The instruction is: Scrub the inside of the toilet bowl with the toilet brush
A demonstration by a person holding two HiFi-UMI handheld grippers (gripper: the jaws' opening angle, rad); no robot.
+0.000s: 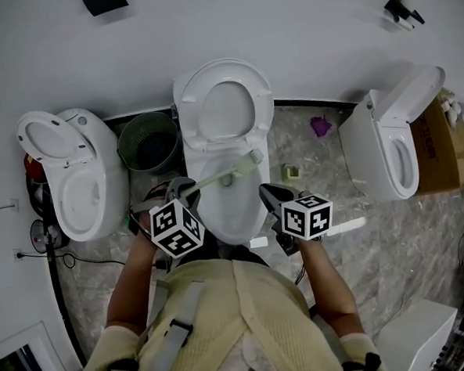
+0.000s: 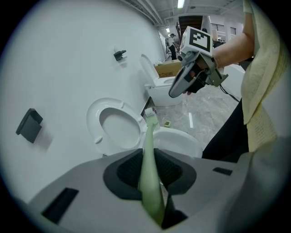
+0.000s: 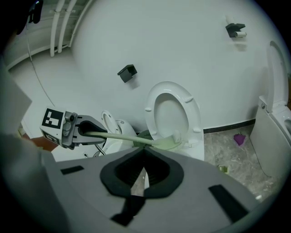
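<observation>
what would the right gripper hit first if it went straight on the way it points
Probably the brush crossing just ahead of the right gripper, then the toilet behind; depth is unclear.

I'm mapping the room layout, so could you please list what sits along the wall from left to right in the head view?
white toilet with open lid, dark green round waste bin, middle white toilet with raised seat, small pale green square floor object, small purple object, third white toilet, brown cardboard box

Place: mock washroom in large hall. Evidence: left toilet [image 1: 75, 179], middle toilet [image 1: 225, 142], right toilet [image 1: 387, 152] lined along bare white wall [image 1: 301, 27]; marble-pattern floor [image 1: 392, 245]; waste bin [image 1: 149, 143]; cardboard box [image 1: 437, 148]; ceiling strip light [image 2: 181, 3].
</observation>
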